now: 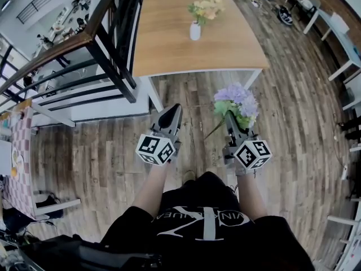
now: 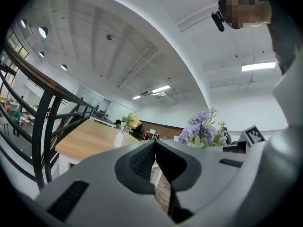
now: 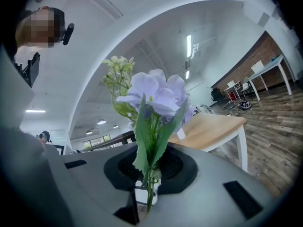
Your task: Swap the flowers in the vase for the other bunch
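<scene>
The left gripper (image 1: 171, 114) is held level, its jaws shut together with nothing between them. Ahead of it and slightly to the right, the white vase (image 1: 195, 31) is seen upright on the wooden table (image 1: 169, 52), well apart from both grippers, with the yellow flowers (image 1: 206, 8) standing in it, stems vertical. Further right, the right gripper (image 1: 230, 120) is clamped on the stems of the purple bunch (image 1: 239, 101). The blooms are carried above the jaws and the stem ends trail below. The vase lies forward and between the two grippers, a little nearer the left. The yellow flowers would best be drawn straight up along their stems, and the empty left gripper is judged the one free for that.
</scene>
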Motion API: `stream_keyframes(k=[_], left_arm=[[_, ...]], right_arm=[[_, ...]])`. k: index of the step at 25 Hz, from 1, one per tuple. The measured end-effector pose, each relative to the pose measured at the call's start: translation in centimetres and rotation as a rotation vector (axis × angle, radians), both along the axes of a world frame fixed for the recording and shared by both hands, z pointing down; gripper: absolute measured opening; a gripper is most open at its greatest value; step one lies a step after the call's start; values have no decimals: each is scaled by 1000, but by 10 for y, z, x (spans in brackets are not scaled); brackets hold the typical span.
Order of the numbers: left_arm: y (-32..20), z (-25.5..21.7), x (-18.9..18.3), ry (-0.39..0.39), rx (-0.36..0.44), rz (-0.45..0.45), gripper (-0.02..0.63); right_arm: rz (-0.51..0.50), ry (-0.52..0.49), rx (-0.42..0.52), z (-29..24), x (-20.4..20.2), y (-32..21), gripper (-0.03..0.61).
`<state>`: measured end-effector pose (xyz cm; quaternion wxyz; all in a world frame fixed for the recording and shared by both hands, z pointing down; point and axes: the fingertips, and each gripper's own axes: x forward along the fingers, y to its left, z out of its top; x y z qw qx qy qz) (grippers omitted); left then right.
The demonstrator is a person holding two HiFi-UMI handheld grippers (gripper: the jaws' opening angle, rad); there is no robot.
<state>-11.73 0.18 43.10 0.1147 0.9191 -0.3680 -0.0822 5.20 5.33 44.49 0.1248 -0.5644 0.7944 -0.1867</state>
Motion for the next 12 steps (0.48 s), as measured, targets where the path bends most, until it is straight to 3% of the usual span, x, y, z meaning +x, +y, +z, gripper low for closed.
stream_keyframes(k=[12], left_arm=[[-47, 8, 11, -9, -11, -10, 11]], right_arm=[[6, -39, -2, 8, 19, -53, 60]])
